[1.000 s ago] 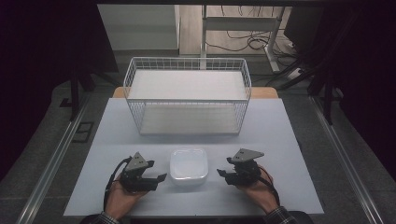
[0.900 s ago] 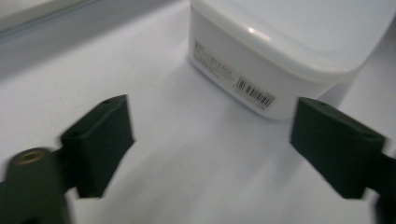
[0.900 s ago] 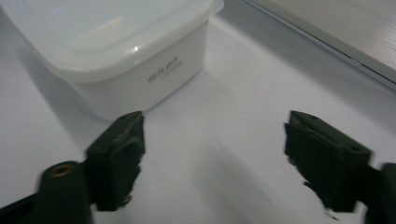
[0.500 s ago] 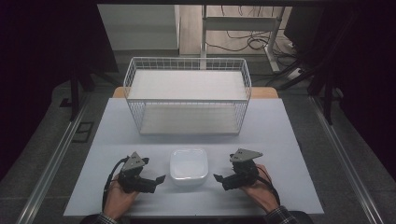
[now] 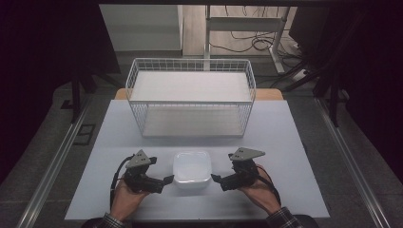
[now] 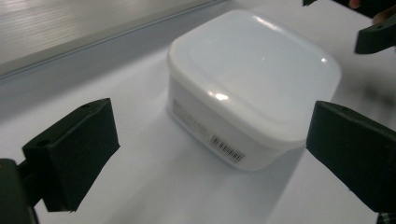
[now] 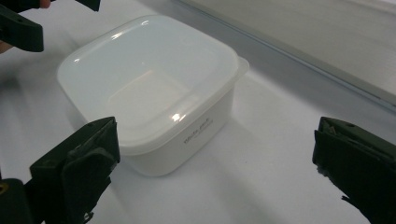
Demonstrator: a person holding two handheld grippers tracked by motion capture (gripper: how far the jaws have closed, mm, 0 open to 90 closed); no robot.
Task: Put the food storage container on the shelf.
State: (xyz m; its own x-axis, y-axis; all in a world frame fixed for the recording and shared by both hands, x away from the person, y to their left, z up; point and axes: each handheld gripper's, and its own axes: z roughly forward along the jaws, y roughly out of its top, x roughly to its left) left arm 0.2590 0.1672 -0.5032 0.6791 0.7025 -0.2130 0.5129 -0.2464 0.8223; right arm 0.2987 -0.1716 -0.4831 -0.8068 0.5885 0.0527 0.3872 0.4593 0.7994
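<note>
A: Start with the big things. What sits beyond the claws?

B: A wire basket (image 5: 190,97) stands well beyond both, at the far side of the white table (image 5: 285,142), nothing in it that I can make out

A: And between them?

B: A lidded white container (image 5: 191,168) rests on the table, just inward of the left gripper (image 5: 164,181) and just inward of the right gripper (image 5: 217,180), with a gap on each side

A: What changed?

B: Both sets of jaws have just been opening and now stand spread wide. In each gripper view the container (image 6: 252,88) lies ahead of the black fingers (image 6: 70,149), not between them. Since a second ago the hands have drawn a little toward the near edge

A: Meaning?

B: I judge they are readying to close in on the container from both sides; nothing is held yet
</note>
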